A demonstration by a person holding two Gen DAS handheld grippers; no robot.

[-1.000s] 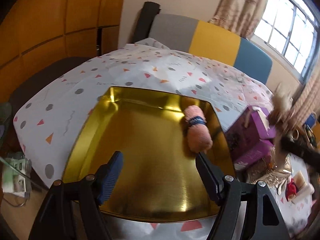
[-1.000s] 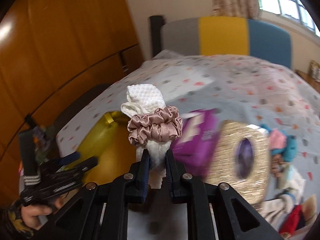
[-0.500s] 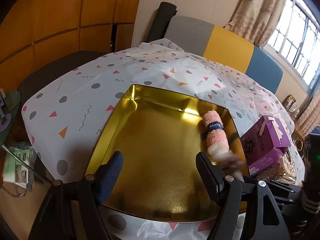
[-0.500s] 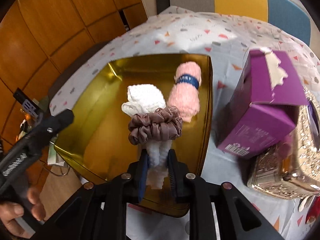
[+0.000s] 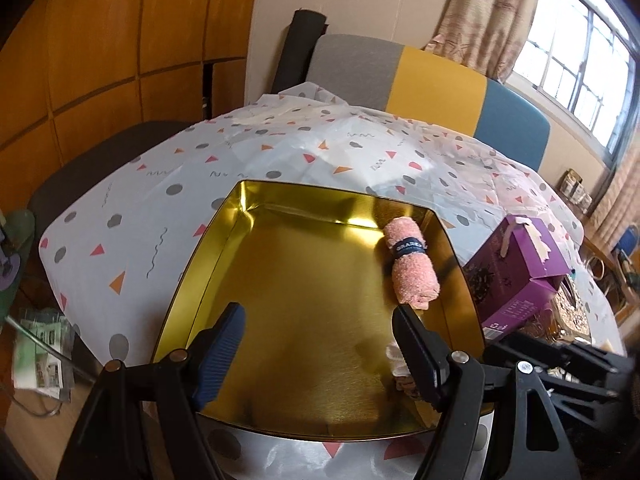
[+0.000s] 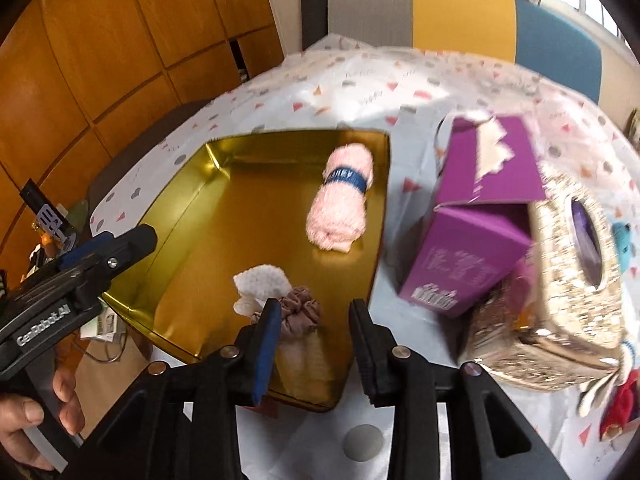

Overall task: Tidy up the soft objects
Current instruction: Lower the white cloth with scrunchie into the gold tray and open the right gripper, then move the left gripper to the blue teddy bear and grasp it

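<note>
A shiny gold tray lies on the patterned tablecloth. A rolled pink towel with a blue band rests along the tray's right side. A white towel roll bound by a mauve scrunchie lies on the tray floor near its front right corner. My right gripper hovers over it, its jaws opening, the roll low between the fingers with the pads off it. My left gripper stands open over the tray's front, nothing between its fingers.
A purple carton stands just right of the tray, a glittery gold box beyond it. Teal and red soft items lie at the far right. A grey, yellow and blue chair back is behind the table. A hand holds the left gripper.
My right gripper came down over the tray with the white roll, then its jaws parted and the roll settled on the tray floor. The left gripper stayed over the tray's front.
</note>
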